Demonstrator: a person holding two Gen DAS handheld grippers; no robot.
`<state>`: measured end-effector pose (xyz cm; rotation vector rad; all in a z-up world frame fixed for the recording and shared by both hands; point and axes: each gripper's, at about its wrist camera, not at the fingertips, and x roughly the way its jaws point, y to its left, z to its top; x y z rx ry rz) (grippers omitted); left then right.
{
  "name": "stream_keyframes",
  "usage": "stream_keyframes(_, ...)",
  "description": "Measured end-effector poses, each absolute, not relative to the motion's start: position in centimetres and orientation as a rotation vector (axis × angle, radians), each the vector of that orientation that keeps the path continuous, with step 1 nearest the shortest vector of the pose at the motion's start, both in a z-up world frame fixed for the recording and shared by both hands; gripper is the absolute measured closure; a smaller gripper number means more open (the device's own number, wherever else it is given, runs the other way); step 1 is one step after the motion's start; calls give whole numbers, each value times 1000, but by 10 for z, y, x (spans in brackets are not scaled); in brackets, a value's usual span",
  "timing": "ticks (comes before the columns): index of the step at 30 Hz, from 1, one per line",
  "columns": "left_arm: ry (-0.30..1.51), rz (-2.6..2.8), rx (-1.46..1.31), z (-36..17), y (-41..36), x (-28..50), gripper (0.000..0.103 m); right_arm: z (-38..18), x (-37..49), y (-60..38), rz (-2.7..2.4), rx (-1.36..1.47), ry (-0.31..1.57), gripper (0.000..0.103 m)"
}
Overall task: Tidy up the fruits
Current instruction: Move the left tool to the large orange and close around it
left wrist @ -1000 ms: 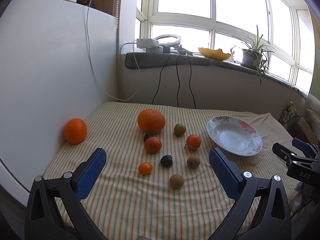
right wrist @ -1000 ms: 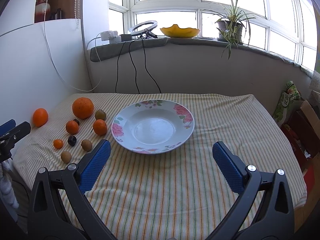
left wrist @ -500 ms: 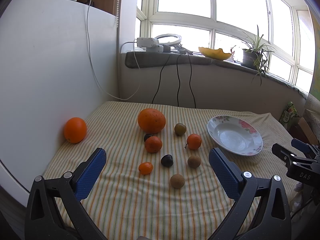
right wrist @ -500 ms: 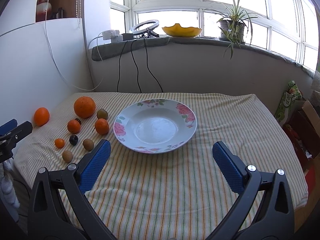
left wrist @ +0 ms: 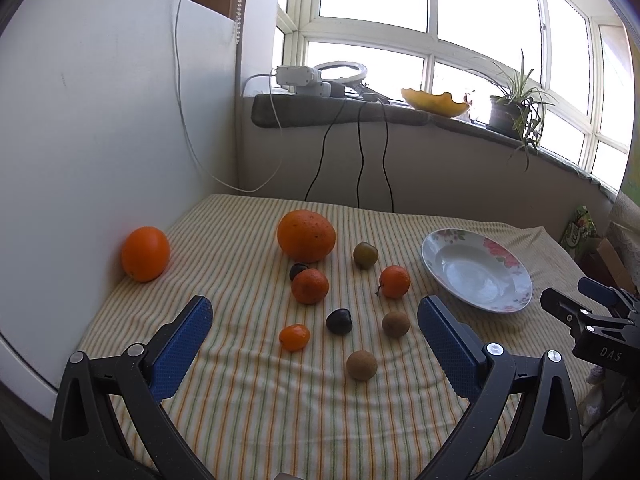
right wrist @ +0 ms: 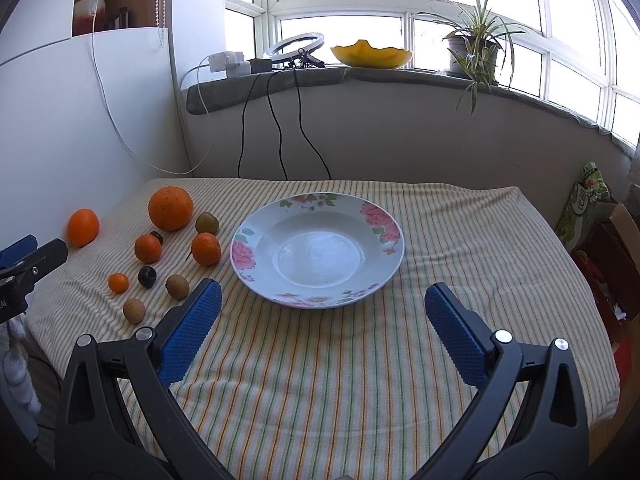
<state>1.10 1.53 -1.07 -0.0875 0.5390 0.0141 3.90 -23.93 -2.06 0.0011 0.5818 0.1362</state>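
Observation:
Several fruits lie on the striped tablecloth: a big orange, an orange by the wall, two tangerines, a tiny orange fruit, a dark plum, brown kiwis and a greenish fruit. An empty floral plate sits to their right. My left gripper is open and empty, hovering before the fruits. My right gripper is open and empty in front of the plate.
A white panel stands along the table's left. Cables hang from the windowsill, which holds a ring light, a yellow bowl and a potted plant. Boxes and a green packet sit beyond the table's right edge.
Both grippers have drifted slightly; the right view shifted a little so the plate sits more central. No fruit has moved and both grippers stay open.

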Motion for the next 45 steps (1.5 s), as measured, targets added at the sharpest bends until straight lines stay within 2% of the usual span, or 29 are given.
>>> stream_keyframes(10,571,-16,-147,-20,46,36,1,-17,76,-219,282,47,639,0)
stream_keyframes(17,624,-70,-232,-30,73,65,7,-10,116,-194,433,104,700,0)
stream_keyframes(20,651,-99,-262,-35,80,79,14,-11,137,-177,487,107,738,0)
stream_keyframes(21,662,-111,-270,-36,81,85,18,-12,144,-171,503,105,752,1)
stream_keyframes(25,690,-150,-286,-40,82,102,22,-18,175,-154,574,154,842,8)
stream_keyframes(29,720,-200,-327,-43,85,118,32,-27,203,-139,631,215,918,15)
stream_keyframes(37,776,-244,-371,-52,90,146,35,-49,246,-104,702,269,1035,32)
stream_keyframes(45,811,-256,-352,-58,87,167,37,-60,274,-81,694,280,1077,35)
